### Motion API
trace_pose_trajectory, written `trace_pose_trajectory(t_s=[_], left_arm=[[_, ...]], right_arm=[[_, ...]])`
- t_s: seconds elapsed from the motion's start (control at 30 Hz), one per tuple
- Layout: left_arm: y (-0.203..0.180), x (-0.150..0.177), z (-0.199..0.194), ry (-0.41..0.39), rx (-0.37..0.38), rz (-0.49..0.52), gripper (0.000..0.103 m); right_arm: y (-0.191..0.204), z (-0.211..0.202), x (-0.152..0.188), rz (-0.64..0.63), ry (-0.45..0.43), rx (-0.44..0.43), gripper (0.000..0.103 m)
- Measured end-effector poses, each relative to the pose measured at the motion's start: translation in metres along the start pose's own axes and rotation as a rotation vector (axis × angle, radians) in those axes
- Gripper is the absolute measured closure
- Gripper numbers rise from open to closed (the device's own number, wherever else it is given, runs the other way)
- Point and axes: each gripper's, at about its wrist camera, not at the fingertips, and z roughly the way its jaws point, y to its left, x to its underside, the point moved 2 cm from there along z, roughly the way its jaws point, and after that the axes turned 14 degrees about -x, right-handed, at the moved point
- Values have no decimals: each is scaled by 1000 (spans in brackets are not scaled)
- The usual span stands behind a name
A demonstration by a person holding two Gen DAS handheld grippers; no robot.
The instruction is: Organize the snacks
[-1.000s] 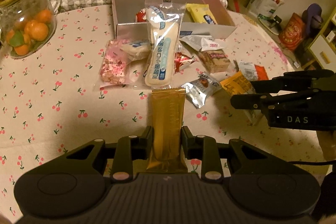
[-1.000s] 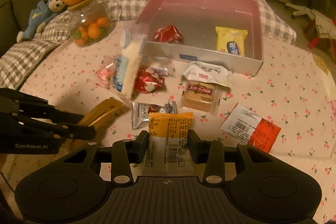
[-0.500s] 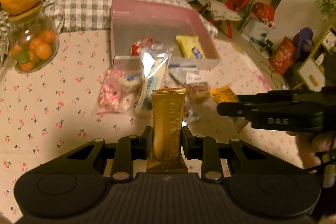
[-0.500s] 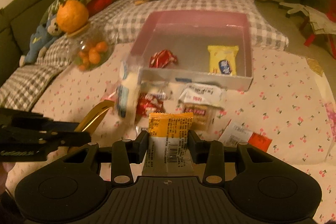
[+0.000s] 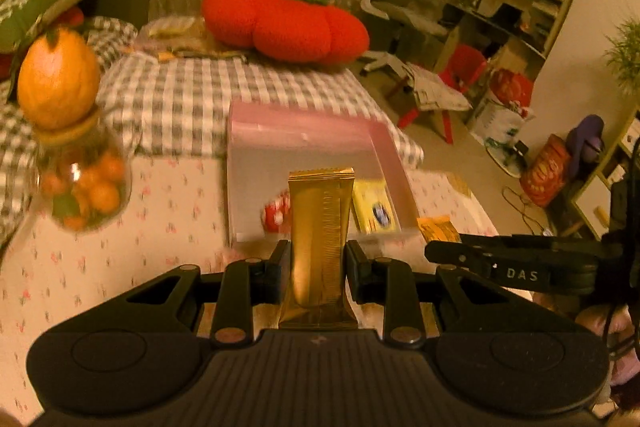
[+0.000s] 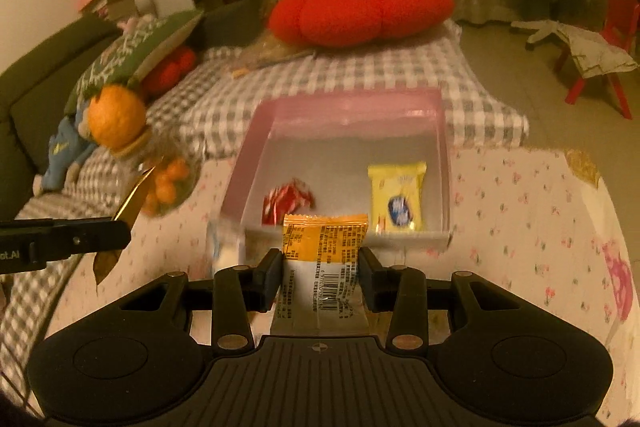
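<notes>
With both grippers loaded, you hold each snack by its lower part so the free end projects forward toward the pink box (image 6: 438, 131). Your left gripper (image 5: 318, 267) has its fingers narrowed on the gold bar (image 5: 320, 227), which stands upright between them. Your right gripper (image 6: 320, 277) has its fingers clamped on the orange packet (image 6: 324, 239), barcode side facing the camera. Both snacks are clear of the worktop (image 6: 520, 211), in front of the box's near wall. Inside the box lie a red wrapped candy (image 6: 288, 199) and a yellow packet (image 6: 398, 197), with bare floor between and behind them. That space is the likely drop zone. Carry each item over the near wall before releasing, so it does not catch the rim. The fruit jar (image 5: 82, 183) stands to the left, apart from the box.
</notes>
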Motion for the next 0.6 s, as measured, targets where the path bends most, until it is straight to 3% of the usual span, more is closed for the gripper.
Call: trace_pose_trajectory(t_s=[0.2, 0.6], left_arm=[[-3, -26, 30, -28, -18, 17, 77], [-5, -50, 105, 7, -78, 61, 77]], right_arm=[[-14, 12, -28, 45, -59, -15, 64], [-47, 61, -39, 116, -77, -38, 64]])
